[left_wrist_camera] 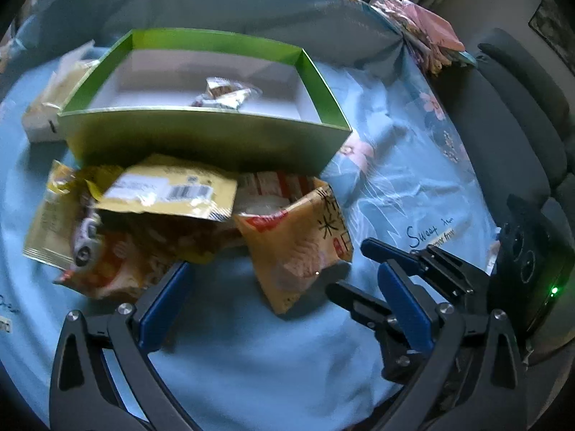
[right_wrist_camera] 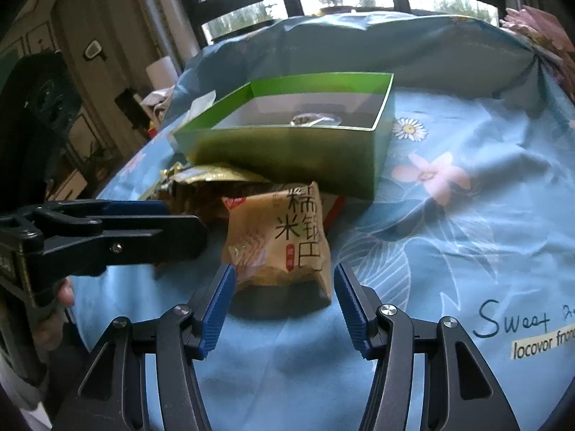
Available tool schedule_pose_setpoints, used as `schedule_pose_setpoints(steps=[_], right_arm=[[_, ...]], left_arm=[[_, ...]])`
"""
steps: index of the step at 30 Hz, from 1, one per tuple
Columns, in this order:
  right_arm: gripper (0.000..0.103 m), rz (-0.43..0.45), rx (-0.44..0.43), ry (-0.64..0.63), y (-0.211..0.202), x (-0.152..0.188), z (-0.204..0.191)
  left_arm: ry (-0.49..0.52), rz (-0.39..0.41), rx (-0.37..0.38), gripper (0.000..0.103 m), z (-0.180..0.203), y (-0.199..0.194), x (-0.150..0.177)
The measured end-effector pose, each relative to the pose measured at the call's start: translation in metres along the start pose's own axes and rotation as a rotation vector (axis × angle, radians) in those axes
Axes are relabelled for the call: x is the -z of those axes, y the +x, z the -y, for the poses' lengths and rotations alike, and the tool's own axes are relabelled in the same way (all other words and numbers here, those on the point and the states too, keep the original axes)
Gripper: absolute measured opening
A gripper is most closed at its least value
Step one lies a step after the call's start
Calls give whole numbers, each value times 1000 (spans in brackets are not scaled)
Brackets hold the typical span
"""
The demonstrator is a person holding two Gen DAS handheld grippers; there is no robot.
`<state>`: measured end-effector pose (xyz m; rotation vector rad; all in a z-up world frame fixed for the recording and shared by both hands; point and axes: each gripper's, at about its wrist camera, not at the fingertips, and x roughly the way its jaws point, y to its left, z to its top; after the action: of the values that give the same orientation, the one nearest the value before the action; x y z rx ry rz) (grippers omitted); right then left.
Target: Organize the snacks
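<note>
A green open box (left_wrist_camera: pixel 201 133) sits on the blue cloth with a small silver wrapped snack (left_wrist_camera: pixel 224 95) inside; it also shows in the right wrist view (right_wrist_camera: pixel 287 158). A pile of yellow and orange snack packets (left_wrist_camera: pixel 143 215) lies in front of it. A tan packet with black characters (right_wrist_camera: pixel 284 244) lies nearest, also in the left wrist view (left_wrist_camera: pixel 302 244). My right gripper (right_wrist_camera: pixel 284 305) is open, its blue pads on either side of the tan packet's near end. My left gripper (left_wrist_camera: pixel 284 276) is open and empty, just short of the pile.
A pale packet (left_wrist_camera: pixel 54 107) lies left of the box. A folded blue quilt (right_wrist_camera: pixel 359 46) lies behind the box, with pink fabric (left_wrist_camera: pixel 431 32) at the right. A grey sofa (left_wrist_camera: pixel 510 136) borders the cloth on the right.
</note>
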<state>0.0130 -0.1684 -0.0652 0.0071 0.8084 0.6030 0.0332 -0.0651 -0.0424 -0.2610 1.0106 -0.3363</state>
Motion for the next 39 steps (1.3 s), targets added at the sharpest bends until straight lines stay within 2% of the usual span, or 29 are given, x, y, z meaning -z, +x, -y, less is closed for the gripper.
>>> schedule_pose_setpoints(steps=[3, 15, 21, 22, 23, 25, 29, 35, 39], right_arm=[[58, -4, -13, 4, 4, 1, 1], [58, -19, -42, 3, 22, -3, 7], [58, -36, -79, -19, 32, -8, 5], [58, -33, -85, -22, 33, -9, 4], [58, -33, -91, -23, 33, -8, 4], [57, -39, -95, -18, 35, -7, 3], [53, -37, -97, -2, 33, -5, 4], [50, -30, -100, 2, 25, -1, 0], [50, 1, -103, -12, 14, 1, -9]], left_arm=[[-25, -23, 25, 103, -2, 6, 1], [-64, -42, 25, 101, -10, 25, -1], [-101, -41, 29, 77, -18, 28, -2], [-106, -42, 29, 66, -18, 29, -2], [-116, -45, 33, 61, -20, 30, -2], [-133, -51, 58, 58, -21, 31, -2], [-94, -38, 37, 55, -15, 28, 0], [-69, -36, 36, 55, -10, 20, 5], [-33, -4, 39, 55, -4, 4, 9]])
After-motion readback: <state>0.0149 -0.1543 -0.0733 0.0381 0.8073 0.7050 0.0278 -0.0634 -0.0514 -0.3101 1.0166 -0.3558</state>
